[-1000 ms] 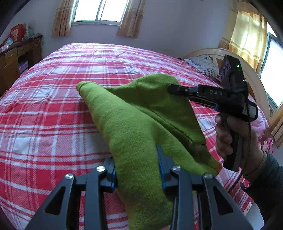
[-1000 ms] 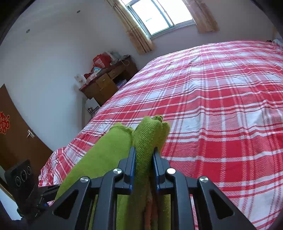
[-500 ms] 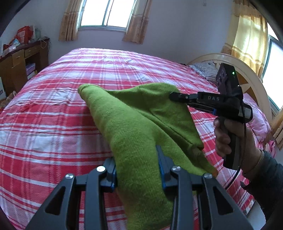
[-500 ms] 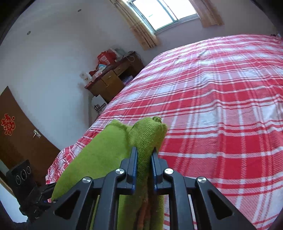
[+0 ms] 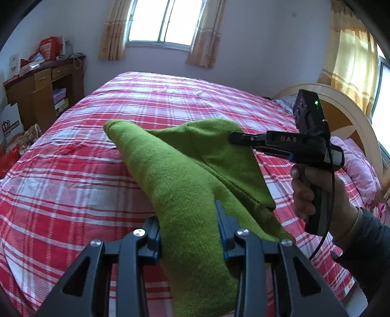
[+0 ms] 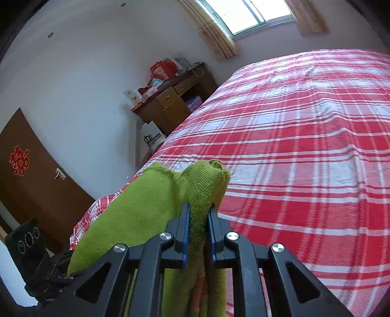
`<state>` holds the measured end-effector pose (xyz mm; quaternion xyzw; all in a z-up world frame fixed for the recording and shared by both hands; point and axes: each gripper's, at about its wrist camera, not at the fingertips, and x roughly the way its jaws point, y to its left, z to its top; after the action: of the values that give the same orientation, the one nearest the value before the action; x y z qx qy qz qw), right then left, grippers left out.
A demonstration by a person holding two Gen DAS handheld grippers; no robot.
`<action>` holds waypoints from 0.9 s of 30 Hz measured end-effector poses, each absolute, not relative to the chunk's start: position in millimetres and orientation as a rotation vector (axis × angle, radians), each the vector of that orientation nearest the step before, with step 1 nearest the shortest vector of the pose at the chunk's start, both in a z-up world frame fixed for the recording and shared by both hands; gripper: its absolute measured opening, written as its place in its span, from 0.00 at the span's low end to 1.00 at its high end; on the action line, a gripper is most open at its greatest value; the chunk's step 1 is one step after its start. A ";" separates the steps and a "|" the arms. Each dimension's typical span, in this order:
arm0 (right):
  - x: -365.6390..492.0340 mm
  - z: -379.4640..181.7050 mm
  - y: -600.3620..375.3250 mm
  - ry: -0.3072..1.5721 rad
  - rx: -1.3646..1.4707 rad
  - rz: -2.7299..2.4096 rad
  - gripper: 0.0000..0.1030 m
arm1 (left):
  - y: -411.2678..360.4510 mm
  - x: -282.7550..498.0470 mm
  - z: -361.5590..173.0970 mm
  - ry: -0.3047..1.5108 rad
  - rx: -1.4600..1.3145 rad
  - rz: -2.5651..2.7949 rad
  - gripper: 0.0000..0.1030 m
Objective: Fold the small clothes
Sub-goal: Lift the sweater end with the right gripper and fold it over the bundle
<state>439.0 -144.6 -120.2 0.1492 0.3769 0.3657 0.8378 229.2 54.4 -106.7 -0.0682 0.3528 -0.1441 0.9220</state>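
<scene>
- A green knit garment [image 5: 185, 185] hangs in the air above a bed [image 5: 73, 170] spread with a red-and-white plaid cover, stretched between two hand-held grippers.
- The left gripper [image 5: 187, 234] has its fingers [image 5: 153, 237] partly open around a thick fold of the garment, the blue pads pressed into the knit on both sides.
- The right gripper [image 6: 198, 231] pinches a bunched corner of the same garment; its fingers [image 6: 184, 231] have just been closing and now stand nearly together, with cloth squeezed between them and a tuft poking out past the tips.
- Seen from the left, the right gripper [image 5: 237, 138] reaches in from the side, gripped by a hand [image 5: 316, 195] in a dark sleeve [image 5: 365, 246], its tips at the garment's upper edge.
- The cloth sags into a long ridge between the two grips and drapes down below the left one.
- A wooden dresser [image 6: 170, 102] with clutter on top stands against the wall beyond the bed, near a curtained window [image 5: 165, 22].
- A curved headboard [image 5: 346, 114] and a pink pillow [image 5: 358, 168] close off the bed's far end.
</scene>
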 end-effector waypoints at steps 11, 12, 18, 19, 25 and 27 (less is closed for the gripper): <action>448.9 -124.3 -101.1 0.817 0.301 0.828 0.12 | 81.7 222.0 -109.4 0.706 -0.140 -0.236 0.35; 450.0 -125.5 -98.4 0.819 0.303 0.833 0.12 | 84.7 221.0 -109.6 0.705 -0.140 -0.231 0.35; 451.3 -128.9 -81.6 0.831 0.294 0.857 0.12 | 97.9 218.5 -114.6 0.708 -0.157 -0.208 0.35; 451.4 -129.9 -74.7 0.838 0.287 0.866 0.12 | 100.4 217.8 -116.4 0.710 -0.160 -0.204 0.35; 451.2 -134.5 -57.6 0.854 0.272 0.894 0.12 | 111.9 203.3 -119.3 0.709 -0.171 -0.186 0.35; 451.6 -137.0 -52.7 0.860 0.271 0.897 0.12 | 115.2 203.0 -120.7 0.711 -0.170 -0.180 0.35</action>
<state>451.6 -52.7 -137.0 0.1265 0.4015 0.4189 0.8045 203.0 115.2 -120.7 -0.0830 0.3472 -0.0878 0.9300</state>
